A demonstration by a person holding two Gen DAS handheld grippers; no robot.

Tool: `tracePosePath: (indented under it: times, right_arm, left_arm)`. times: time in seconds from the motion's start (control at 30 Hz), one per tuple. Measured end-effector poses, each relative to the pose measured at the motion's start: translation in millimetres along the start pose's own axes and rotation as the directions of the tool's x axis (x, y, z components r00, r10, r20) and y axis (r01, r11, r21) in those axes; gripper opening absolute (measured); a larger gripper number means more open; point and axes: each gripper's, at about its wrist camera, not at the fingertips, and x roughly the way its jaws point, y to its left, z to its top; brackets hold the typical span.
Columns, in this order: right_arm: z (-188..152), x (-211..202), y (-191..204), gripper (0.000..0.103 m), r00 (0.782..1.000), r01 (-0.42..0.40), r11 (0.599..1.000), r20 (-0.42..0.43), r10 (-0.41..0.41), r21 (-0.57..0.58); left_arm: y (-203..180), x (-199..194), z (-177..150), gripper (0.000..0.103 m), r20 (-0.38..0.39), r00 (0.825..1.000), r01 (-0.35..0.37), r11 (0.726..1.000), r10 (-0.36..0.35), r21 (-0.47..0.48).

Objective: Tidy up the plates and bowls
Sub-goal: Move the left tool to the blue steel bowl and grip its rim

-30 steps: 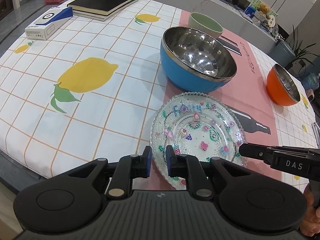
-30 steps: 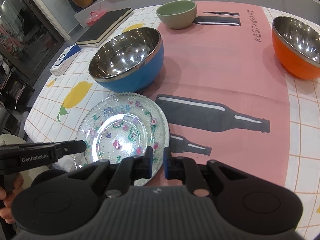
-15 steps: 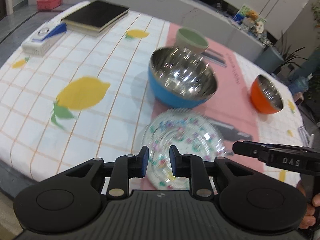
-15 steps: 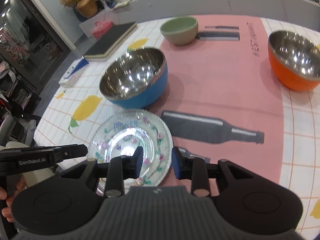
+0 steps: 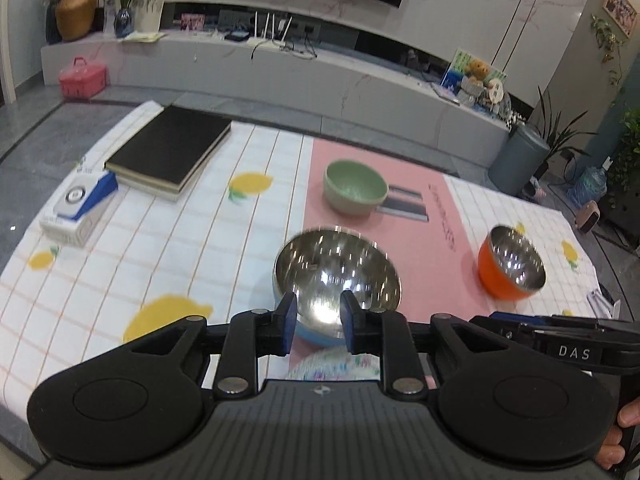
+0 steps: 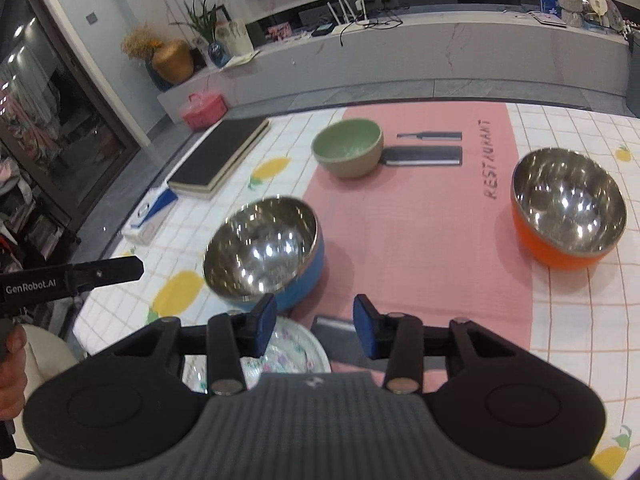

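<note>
Both grippers have lifted off the glass plate (image 6: pixel 288 354), empty.

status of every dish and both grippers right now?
left gripper: open, empty
right gripper: open, empty
blue bowl: upright, empty
orange bowl: upright, empty
green bowl: upright, empty
glass plate: flat on table, mostly hidden under the grippers

Dim indoor light, fisheye-bent edges, motion blur, glare inside blue bowl (image 5: pixel 336 276).

Blue bowl (image 6: pixel 264 252) blocks ahead; bare pink mat (image 6: pixel 420 248) right.
</note>
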Motion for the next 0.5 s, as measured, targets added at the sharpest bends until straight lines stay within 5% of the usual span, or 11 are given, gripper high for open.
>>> tracePosePath:
  times: [0.5]
  right_arm:
    - [28,38,4,0.058,1.000,-0.013,0.998,-0.009,0.013,0.063]
  left_arm:
    - [14,44,15,0.054,-0.005,1.000,-0.019,0.998,0.019,-0.058]
